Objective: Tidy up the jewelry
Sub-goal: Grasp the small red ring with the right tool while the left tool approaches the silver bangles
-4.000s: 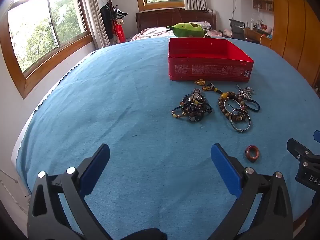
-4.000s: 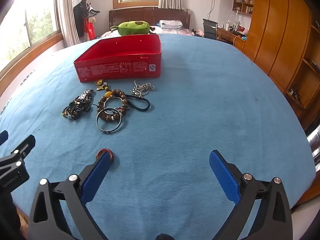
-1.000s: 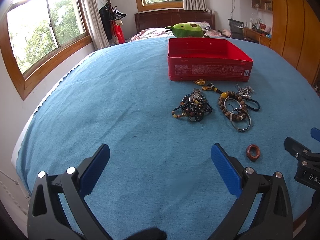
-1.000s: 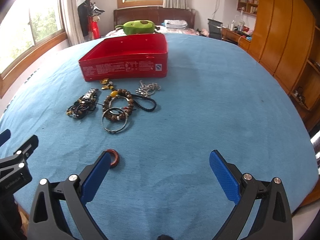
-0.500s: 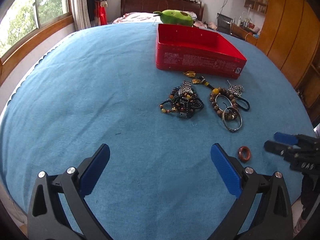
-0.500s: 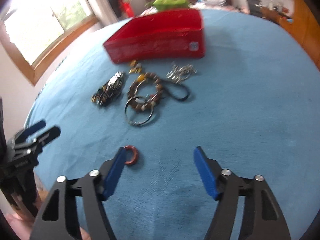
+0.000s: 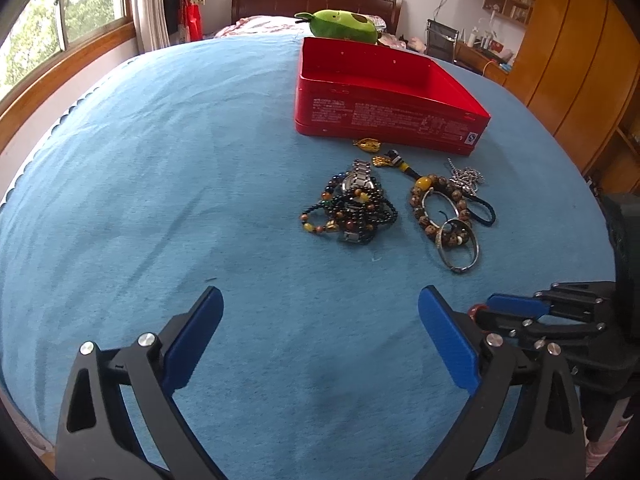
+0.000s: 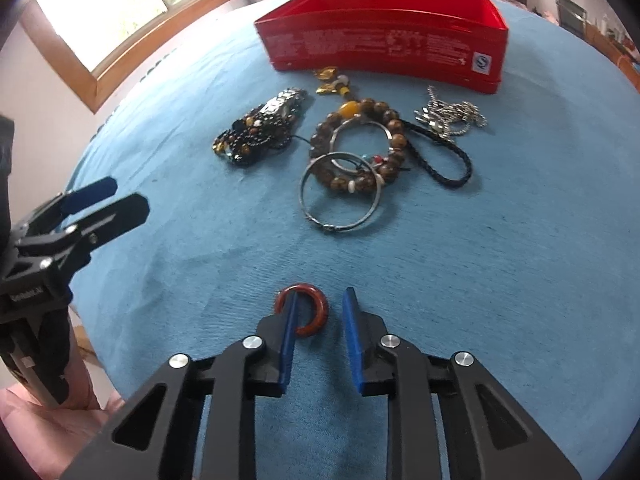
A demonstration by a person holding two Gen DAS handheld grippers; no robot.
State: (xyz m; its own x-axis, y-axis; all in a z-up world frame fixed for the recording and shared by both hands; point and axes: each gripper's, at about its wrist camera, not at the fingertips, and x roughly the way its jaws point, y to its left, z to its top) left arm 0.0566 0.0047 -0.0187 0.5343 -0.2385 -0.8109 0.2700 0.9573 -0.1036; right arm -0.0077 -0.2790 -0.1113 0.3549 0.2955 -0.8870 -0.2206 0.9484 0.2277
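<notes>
Both wrist views face the red tin (image 7: 384, 100) (image 8: 384, 44) across the jewelry. The left looks from farther back and left; the right sits lower and nearer. Each catches the other gripper at its edge.

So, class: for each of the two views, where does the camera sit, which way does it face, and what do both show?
Left wrist: on the left tool, facing across the blue cloth toward the red box; its open fingers show.
Right wrist: on the right tool, low over the red ring; narrowed fingers show.
Shared: box, silver bangle, each other's tool.
</notes>
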